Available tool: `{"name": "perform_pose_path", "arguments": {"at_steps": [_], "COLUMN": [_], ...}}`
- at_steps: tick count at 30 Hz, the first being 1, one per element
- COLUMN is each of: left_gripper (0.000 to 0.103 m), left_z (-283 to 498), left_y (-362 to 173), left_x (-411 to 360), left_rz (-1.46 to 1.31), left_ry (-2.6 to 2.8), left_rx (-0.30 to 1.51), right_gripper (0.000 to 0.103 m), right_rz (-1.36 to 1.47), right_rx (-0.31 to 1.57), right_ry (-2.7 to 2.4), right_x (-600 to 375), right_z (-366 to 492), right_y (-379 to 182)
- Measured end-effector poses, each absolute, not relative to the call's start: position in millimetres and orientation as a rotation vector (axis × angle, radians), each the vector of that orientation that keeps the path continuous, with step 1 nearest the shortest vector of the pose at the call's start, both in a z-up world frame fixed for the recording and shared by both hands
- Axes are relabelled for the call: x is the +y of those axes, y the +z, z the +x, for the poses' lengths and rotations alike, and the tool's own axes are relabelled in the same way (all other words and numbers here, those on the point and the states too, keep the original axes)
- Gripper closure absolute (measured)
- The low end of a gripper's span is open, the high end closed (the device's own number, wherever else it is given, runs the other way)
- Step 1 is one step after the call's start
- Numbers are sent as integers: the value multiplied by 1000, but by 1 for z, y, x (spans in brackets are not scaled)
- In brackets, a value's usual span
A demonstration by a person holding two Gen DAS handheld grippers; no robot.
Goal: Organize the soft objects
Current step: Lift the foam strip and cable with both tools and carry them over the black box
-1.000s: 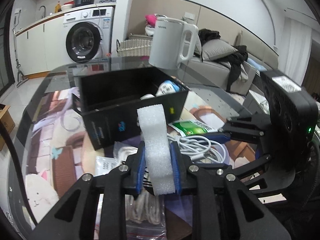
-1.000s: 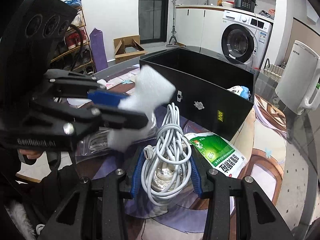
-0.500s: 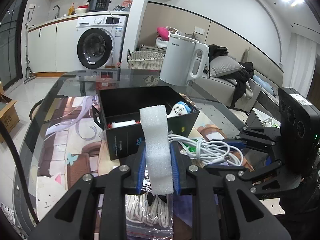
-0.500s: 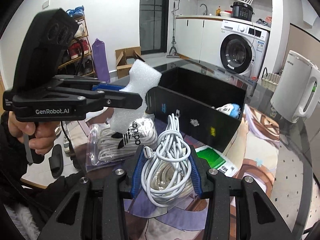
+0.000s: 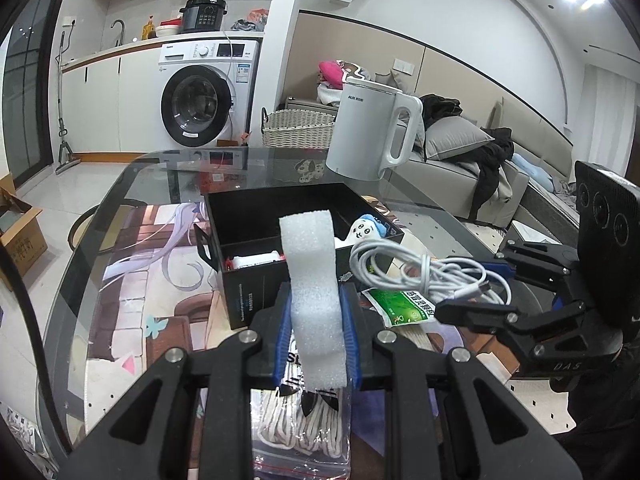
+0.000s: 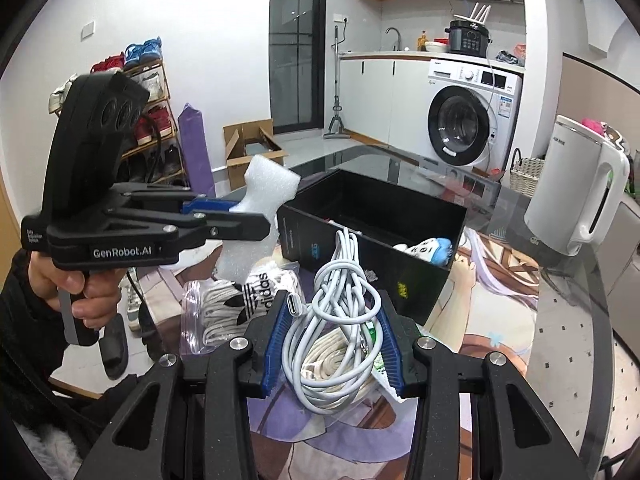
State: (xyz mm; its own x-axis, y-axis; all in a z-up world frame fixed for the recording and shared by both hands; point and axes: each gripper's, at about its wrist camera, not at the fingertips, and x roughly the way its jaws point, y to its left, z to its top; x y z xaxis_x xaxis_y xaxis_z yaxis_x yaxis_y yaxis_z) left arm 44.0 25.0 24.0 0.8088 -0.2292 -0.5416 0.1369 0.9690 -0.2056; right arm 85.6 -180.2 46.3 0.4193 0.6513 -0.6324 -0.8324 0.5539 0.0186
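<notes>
foam strip point(image 5: 314, 292), white and upright, is pinched between the blue-padded fingers of the left gripper point(image 5: 316, 340), which are closed tight on its lower half; its top stands clear above the fingertips. seen from the right wrist view, that same left gripper point(image 6: 256, 216) is held up off the worktop by the person's hand point(image 6: 76, 284), with the foam strip point(image 6: 260, 220) sticking out above and below the fingers.

the right gripper point(image 6: 334, 344) has its fingers part closed around a coiled white charging cable point(image 6: 340, 320), the bundle filling the gap between the blue pads and its loops rising ahead of the fingertips. in the left wrist view the cable point(image 5: 424, 276) hangs from the right gripper point(image 5: 472, 288), ahead and to the right of the left fingers.

straight ahead of both pairs of fingers sits an open black box point(image 5: 256, 276) on the glass worktop point(image 5: 132, 184), with a small white and blue plush toy point(image 5: 368, 230) inside at its right end. below the left fingers lies a clear zip bag of white cord point(image 5: 304, 432) with an adidas mark. a green packet point(image 5: 404, 306) lies on the worktop between the two grippers, just right of the box. a white kettle point(image 5: 368, 132) stands beyond the box.
</notes>
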Motion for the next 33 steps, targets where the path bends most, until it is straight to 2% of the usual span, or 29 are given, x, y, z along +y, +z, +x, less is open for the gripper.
{"name": "perform_pose_path", "arguments": {"at_steps": [20,33], "left_gripper": [82,82], "left_z": [67,102], "left_y": [39,47], "left_x": [30,30], "left_rz": [-134,-103], "left_ry": [-169,-147], "left_rx": [574,586], "right_gripper": [62,62], "right_rz": [-275,-298], "right_rx": [581,620], "right_ry": [900,898], "right_x": [-182,-165], "right_z": [113,150], "right_y": [67,65]}}
